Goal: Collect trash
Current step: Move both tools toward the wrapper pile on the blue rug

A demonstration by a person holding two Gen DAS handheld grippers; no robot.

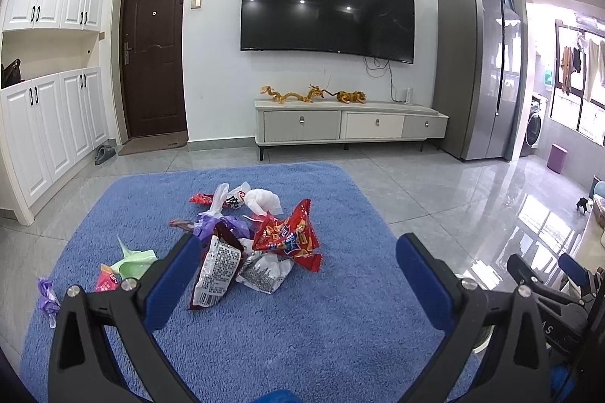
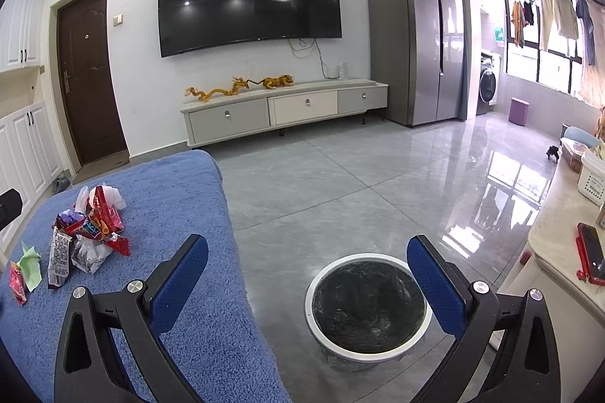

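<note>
A heap of trash lies on a blue fluffy cloth (image 1: pixel 340 308): a red snack wrapper (image 1: pixel 289 236), a white and maroon packet (image 1: pixel 215 274), a silver packet (image 1: pixel 264 272), purple plastic (image 1: pixel 223 227) and white tissue (image 1: pixel 264 200). A green wrapper (image 1: pixel 134 261), a pink packet (image 1: pixel 107 282) and a purple scrap (image 1: pixel 47 297) lie apart to the left. My left gripper (image 1: pixel 298 251) is open just before the heap, holding nothing. My right gripper (image 2: pixel 308 253) is open above the bin (image 2: pixel 368 304), a white-rimmed can with a black liner on the floor. The heap (image 2: pixel 89 236) lies left of it.
The blue cloth's right edge (image 2: pixel 234 251) drops beside the bin. Grey tiled floor (image 2: pixel 340 176) stretches toward a TV cabinet (image 2: pixel 283 110) and a fridge (image 2: pixel 416 40). A pale counter (image 2: pixel 556 251) with a red phone (image 2: pixel 590 253) stands at the right.
</note>
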